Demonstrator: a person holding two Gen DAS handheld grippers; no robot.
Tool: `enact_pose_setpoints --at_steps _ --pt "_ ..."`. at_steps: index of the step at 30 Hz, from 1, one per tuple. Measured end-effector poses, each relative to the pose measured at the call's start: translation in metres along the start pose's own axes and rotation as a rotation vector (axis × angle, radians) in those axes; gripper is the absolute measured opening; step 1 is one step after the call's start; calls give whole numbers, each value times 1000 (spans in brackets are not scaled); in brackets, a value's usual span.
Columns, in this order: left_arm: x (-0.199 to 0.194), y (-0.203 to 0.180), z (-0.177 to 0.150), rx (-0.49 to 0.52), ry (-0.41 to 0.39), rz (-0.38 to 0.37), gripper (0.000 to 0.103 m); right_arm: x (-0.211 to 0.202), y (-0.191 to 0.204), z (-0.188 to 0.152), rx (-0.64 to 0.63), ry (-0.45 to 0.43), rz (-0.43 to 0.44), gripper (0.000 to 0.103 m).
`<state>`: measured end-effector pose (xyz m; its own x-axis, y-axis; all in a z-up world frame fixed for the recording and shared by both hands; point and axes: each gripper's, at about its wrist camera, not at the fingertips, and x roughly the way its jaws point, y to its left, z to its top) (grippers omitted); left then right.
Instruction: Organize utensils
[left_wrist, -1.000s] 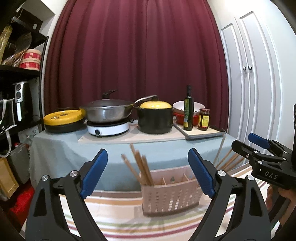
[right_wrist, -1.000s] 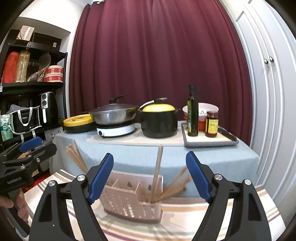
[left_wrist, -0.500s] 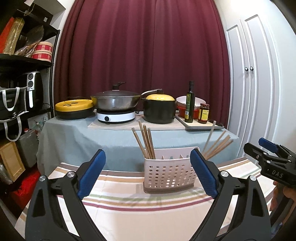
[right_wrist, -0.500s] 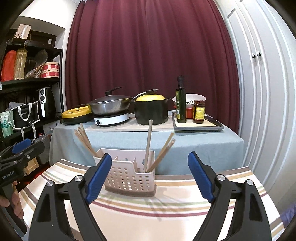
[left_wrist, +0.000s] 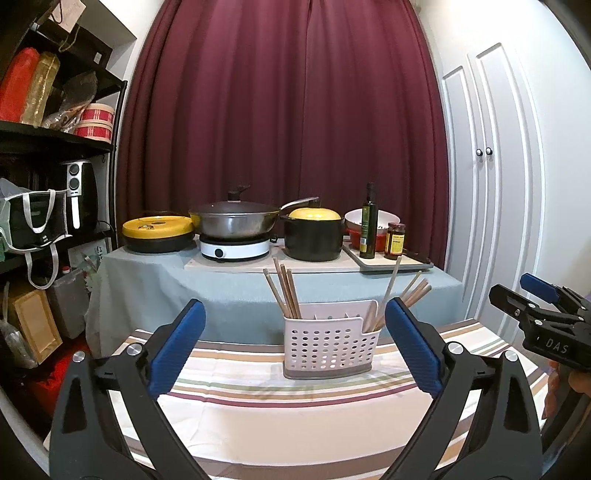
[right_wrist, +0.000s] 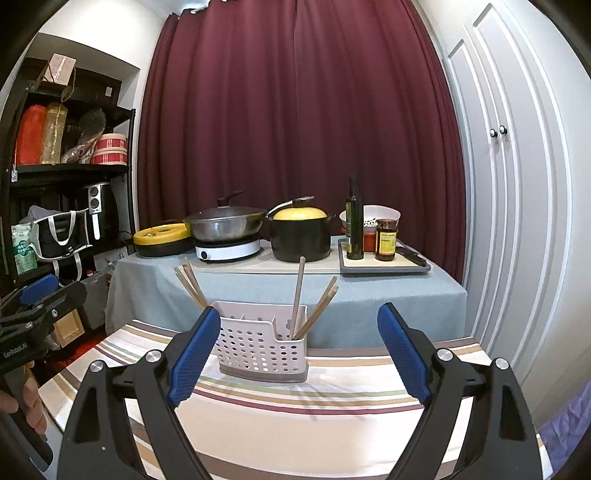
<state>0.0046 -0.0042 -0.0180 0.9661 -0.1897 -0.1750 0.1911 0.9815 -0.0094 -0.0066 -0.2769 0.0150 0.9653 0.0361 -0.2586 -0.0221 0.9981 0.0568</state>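
Note:
A pale perforated utensil caddy (left_wrist: 330, 347) (right_wrist: 263, 350) stands on the striped tablecloth (left_wrist: 295, 417) (right_wrist: 303, 406). Wooden chopsticks (left_wrist: 284, 293) (right_wrist: 190, 282) lean out of its left compartment. A pale utensil handle (left_wrist: 388, 295) (right_wrist: 297, 295) and more chopsticks (left_wrist: 415, 291) (right_wrist: 323, 302) stick out of the right one. My left gripper (left_wrist: 293, 349) is open and empty, held back from the caddy. My right gripper (right_wrist: 295, 350) is also open and empty, facing the caddy from the right. Each gripper appears at the edge of the other's view.
Behind stands a cloth-covered table (left_wrist: 221, 288) with a yellow-lidded pan (left_wrist: 159, 232), a wok on a hob (left_wrist: 236, 225), a black pot (left_wrist: 314, 236), an oil bottle (left_wrist: 368, 225) and a jar (left_wrist: 395, 242) on a tray. Shelving (left_wrist: 48, 192) is at left, white cupboard doors (left_wrist: 491, 184) at right.
Both grippers have drawn back and risen from the caddy, so it looks smaller and more tablecloth shows. The jaws stay open throughout.

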Motion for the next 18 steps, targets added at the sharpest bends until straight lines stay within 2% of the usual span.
enact_pose_setpoints --at_steps 8,18 --pt "-22 -2 2 -8 -13 0 97 -23 1 6 -2 -33 -8 85" --pt "-29 -2 3 -10 -18 -4 97 -31 2 6 -7 -50 -16 85"
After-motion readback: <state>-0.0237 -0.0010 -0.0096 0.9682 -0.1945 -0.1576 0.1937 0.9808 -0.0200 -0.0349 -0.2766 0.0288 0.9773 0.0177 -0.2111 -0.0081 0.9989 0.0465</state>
